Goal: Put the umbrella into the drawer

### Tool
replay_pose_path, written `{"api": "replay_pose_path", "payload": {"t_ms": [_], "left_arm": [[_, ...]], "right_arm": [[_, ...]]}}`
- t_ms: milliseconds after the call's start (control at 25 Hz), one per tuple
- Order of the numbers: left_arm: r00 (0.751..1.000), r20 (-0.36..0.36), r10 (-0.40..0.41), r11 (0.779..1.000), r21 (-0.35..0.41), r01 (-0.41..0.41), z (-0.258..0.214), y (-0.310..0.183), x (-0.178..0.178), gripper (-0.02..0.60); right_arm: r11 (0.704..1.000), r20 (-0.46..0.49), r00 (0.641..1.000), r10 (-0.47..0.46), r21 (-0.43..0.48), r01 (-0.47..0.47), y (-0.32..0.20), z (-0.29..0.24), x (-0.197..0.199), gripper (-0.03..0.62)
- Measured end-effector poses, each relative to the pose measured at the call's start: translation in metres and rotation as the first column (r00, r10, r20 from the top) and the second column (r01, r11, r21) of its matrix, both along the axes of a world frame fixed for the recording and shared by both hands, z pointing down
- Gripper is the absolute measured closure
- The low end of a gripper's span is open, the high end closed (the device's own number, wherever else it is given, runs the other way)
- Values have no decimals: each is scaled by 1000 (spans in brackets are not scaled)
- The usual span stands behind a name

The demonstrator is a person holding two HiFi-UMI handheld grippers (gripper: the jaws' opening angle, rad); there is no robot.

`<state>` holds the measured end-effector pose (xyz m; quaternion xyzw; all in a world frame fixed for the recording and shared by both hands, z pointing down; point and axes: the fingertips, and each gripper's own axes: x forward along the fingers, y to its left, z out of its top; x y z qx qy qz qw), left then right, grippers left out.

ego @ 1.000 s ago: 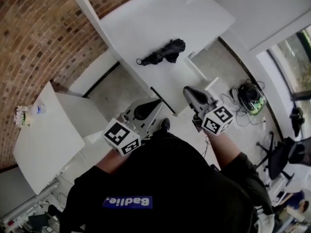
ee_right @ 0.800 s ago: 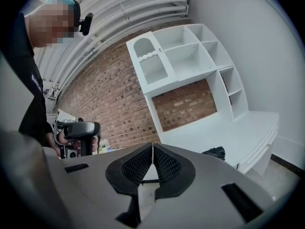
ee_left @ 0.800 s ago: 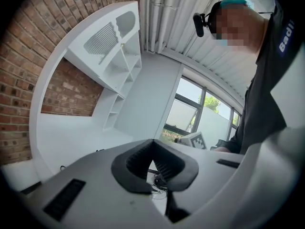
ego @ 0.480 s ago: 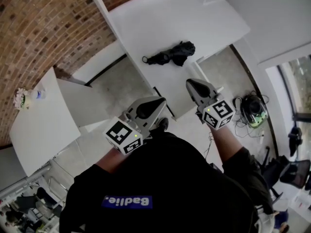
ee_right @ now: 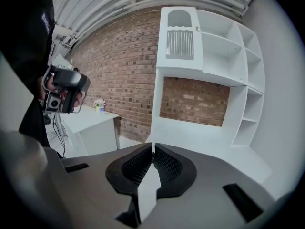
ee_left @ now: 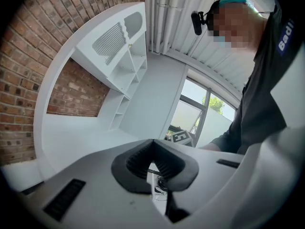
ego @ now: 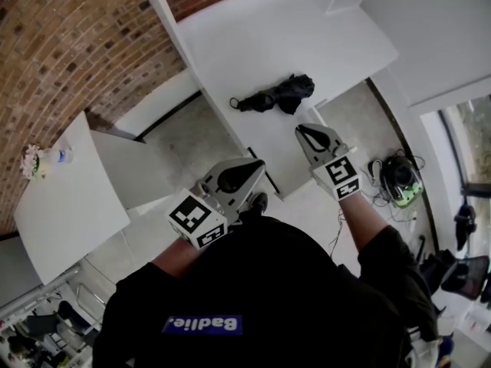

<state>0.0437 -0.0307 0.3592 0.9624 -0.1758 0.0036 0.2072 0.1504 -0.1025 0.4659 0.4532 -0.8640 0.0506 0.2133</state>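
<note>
A folded black umbrella (ego: pixel 276 96) lies on the white desk (ego: pixel 253 44), near its front edge. My right gripper (ego: pixel 301 129) hovers just short of that edge, below and right of the umbrella, jaws shut and empty. Its pads (ee_right: pixel 167 166) meet with nothing between them in the right gripper view. My left gripper (ego: pixel 258 167) is further back, below and left of the umbrella, also shut and empty; its pads (ee_left: pixel 167 162) touch at the tip. A dark line (ego: pixel 252 153) runs under the desk edge; I cannot make out a drawer.
A white side table (ego: pixel 69 205) with a small flower pot (ego: pixel 34 162) stands at the left by the brick wall (ego: pixel 84 44). Cables and a green-black device (ego: pixel 399 176) lie on the floor at the right. A white shelf unit (ee_right: pixel 205 46) rises behind the desk.
Both grippers have moved forward toward the desk edge. The right one has rolled, so its marker cube shows a different tilt. The umbrella lies where it was.
</note>
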Motion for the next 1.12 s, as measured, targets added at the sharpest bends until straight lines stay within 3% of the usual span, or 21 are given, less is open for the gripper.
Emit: {"api": "replay_pose_path", "payload": {"t_ms": [280, 520, 760, 1120], "left_arm": [[1000, -4, -28, 1000, -14, 28, 5, -22, -15, 580], [999, -5, -52, 998, -22, 52, 7, -37, -29, 580], [996, -4, -90, 996, -22, 90, 6, -50, -39, 580], [991, 1, -132, 991, -34, 132, 10, -61, -46, 580]], "right_arm": [[999, -152, 987, -44, -36, 39, -35, 38, 0, 556], [993, -340, 934, -112, -68, 95, -70, 69, 3, 455], [972, -532, 814, -234, -116, 203, -101, 102, 10, 407], [891, -695, 570, -438, -251, 378, -130, 157, 4, 379]]}}
